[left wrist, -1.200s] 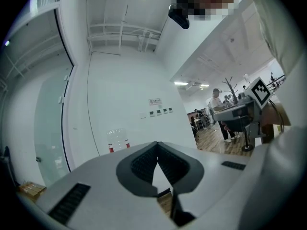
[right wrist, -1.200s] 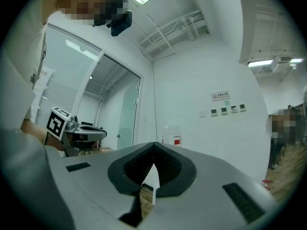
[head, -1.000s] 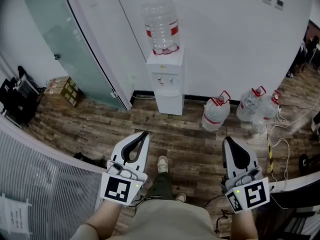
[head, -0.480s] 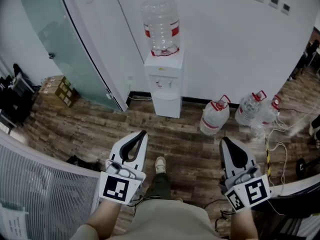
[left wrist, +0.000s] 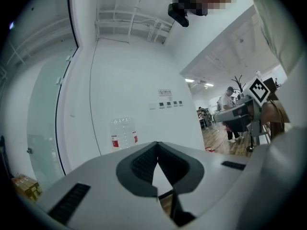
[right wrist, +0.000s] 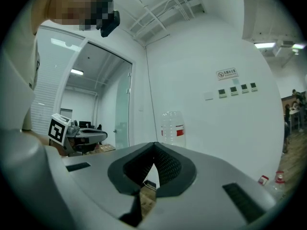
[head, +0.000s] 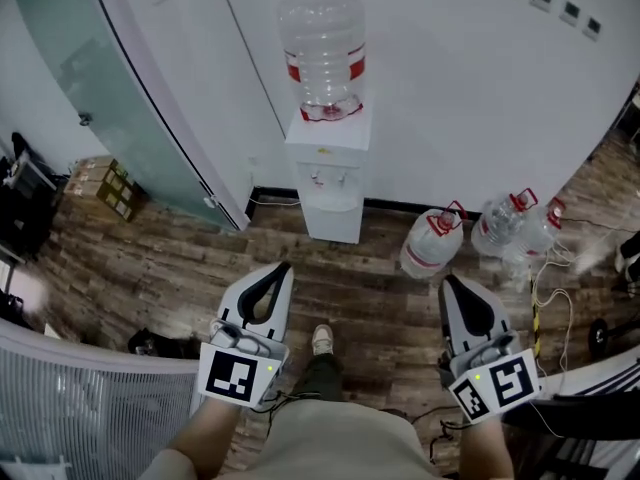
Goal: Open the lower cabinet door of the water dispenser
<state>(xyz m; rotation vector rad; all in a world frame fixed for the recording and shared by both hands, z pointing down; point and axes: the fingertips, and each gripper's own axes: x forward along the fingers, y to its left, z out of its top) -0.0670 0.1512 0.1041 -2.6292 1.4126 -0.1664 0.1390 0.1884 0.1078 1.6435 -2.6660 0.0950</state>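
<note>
The white water dispenser [head: 325, 163] stands against the wall, an empty clear bottle [head: 322, 53] with a red label on top. Its lower cabinet door [head: 333, 220] is closed. My left gripper [head: 283, 267] and right gripper [head: 449, 280] are held side by side over the wood floor, well short of the dispenser, both shut with nothing between the jaws. The bottle [left wrist: 122, 133] shows above the closed tips in the left gripper view, and the bottle [right wrist: 173, 127] appears likewise in the right gripper view. The cabinet door is hidden behind the jaws in both gripper views.
Spare water jugs [head: 432, 240] [head: 505, 223] stand on the floor right of the dispenser. A frosted glass door [head: 110, 88] angles off at the left, with cardboard boxes [head: 115, 190] beside it. Cables [head: 545, 298] trail at the right. My shoe [head: 322, 340] is between the grippers.
The dispenser has come nearer and sits larger in the head view as both grippers are carried forward toward it. Both stay shut and empty.
</note>
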